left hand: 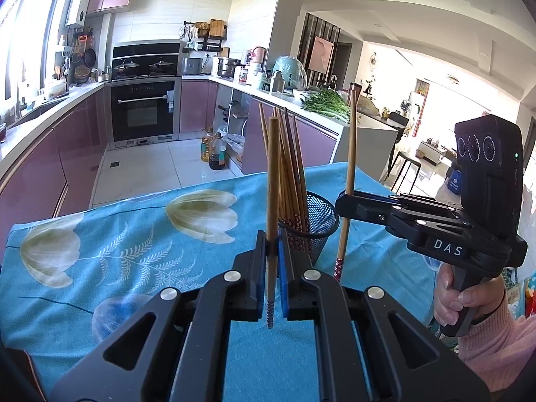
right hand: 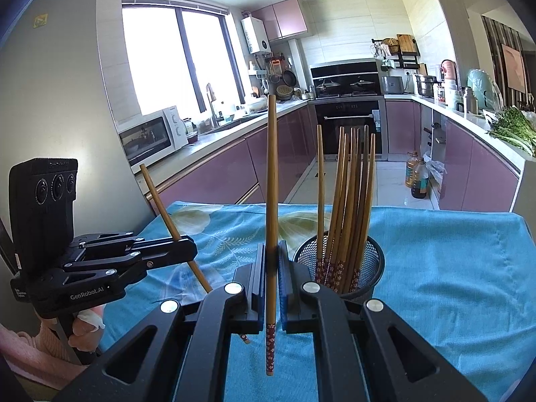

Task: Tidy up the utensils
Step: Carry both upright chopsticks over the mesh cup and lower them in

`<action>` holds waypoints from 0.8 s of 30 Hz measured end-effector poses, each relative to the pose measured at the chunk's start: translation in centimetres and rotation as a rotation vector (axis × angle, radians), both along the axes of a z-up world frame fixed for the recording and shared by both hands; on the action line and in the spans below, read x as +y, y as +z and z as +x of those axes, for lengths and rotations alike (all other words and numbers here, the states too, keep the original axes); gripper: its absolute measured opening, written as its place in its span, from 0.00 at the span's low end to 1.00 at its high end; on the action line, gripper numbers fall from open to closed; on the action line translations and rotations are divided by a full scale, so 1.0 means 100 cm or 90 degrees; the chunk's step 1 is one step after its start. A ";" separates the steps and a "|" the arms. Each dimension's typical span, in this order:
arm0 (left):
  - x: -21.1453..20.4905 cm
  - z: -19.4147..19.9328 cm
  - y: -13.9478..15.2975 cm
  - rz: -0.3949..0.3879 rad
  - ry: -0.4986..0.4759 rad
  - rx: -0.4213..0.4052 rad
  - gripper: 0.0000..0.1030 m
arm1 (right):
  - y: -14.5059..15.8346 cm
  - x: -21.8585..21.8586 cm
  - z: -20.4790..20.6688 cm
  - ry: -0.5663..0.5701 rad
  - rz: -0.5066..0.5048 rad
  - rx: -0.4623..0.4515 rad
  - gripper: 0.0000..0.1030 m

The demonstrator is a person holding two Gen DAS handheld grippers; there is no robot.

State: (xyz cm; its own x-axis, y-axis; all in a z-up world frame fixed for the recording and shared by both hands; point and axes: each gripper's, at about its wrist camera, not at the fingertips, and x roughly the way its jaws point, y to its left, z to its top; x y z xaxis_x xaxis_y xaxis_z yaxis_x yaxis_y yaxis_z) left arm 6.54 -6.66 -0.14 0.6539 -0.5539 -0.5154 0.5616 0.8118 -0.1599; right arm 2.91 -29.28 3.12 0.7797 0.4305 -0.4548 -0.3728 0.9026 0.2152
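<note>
A black mesh cup [left hand: 321, 222] [right hand: 372, 261] stands on the blue flowered cloth and holds several wooden chopsticks [left hand: 289, 181] [right hand: 348, 194]. My left gripper [left hand: 272, 251] is shut on one upright chopstick [left hand: 272, 181], just left of the cup and in front of it. From the right wrist view the left gripper [right hand: 187, 248] holds its chopstick [right hand: 164, 207] tilted. My right gripper [right hand: 272, 258] is shut on another upright chopstick [right hand: 271, 184], left of the cup. It shows in the left wrist view [left hand: 346, 201] at the cup's right, chopstick [left hand: 350, 154] upright.
The table wears a blue cloth with tulip print [left hand: 117, 251] [right hand: 452, 261]. Beyond its far edge lie the kitchen floor, oil bottles [left hand: 216, 150], purple cabinets and an oven [right hand: 348, 127]. A microwave [right hand: 150, 137] sits on the left counter; greens [left hand: 326, 104] lie on the right counter.
</note>
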 end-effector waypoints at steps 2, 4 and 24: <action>0.000 0.000 0.002 0.000 -0.001 -0.003 0.07 | 0.001 0.000 0.000 0.000 0.001 -0.002 0.06; 0.000 0.000 0.003 0.001 -0.002 -0.005 0.07 | 0.002 0.000 0.001 -0.001 0.003 -0.003 0.06; -0.009 0.003 0.013 0.010 -0.011 -0.017 0.07 | 0.010 -0.009 0.007 0.000 0.016 -0.019 0.06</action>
